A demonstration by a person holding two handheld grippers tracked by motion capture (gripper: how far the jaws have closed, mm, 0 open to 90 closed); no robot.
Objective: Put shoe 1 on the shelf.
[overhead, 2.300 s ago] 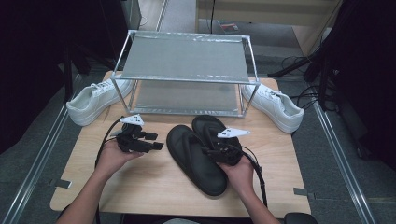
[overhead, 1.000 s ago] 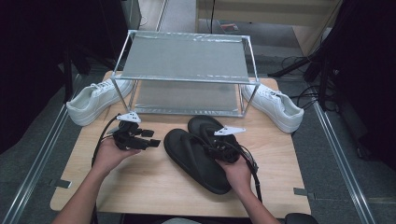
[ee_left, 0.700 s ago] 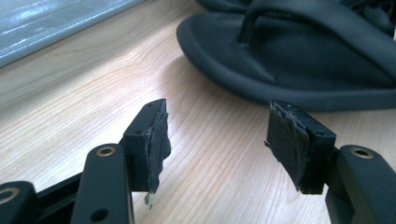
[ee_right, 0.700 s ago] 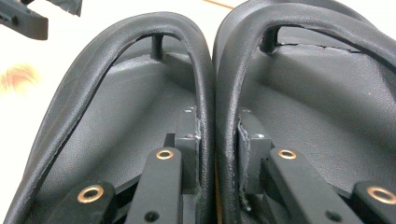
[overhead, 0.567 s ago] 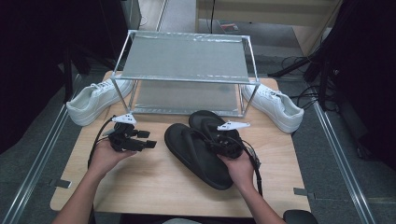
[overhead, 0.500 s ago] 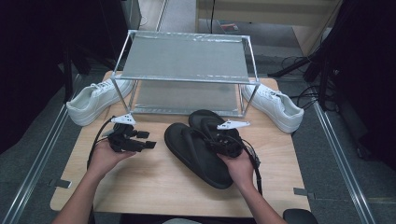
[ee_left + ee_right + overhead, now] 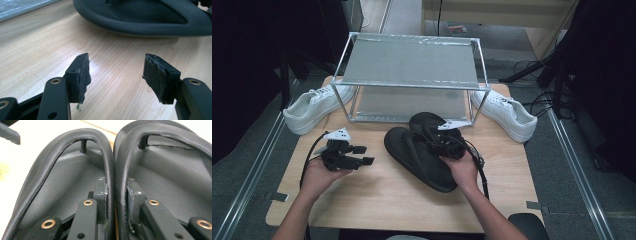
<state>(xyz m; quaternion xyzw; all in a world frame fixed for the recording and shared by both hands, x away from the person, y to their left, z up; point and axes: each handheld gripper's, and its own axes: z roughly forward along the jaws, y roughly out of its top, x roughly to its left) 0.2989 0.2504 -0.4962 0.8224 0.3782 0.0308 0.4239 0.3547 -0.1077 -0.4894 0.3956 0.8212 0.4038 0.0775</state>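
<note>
We are pinching the 2 inner straps of the black sandals (image 7: pixel 424 150) together in the right tongs (image 7: pixel 116 192), closed tight on both, at the middle of the bench (image 7: pixel 377 200) just before the metal rack (image 7: pixel 412 65). The left tongs (image 7: pixel 116 75) are hovering wide open, holding nothing. Keeping both straps squeezed evenly should stop 1 sandal slipping. Both rack shelves are standing bare; 2 white sneakers (image 7: pixel 314 107) are flanking it.

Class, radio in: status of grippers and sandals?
Left gripper open, empty. Right gripper shut on both sandal straps. Sandals on table, before rack.
</note>
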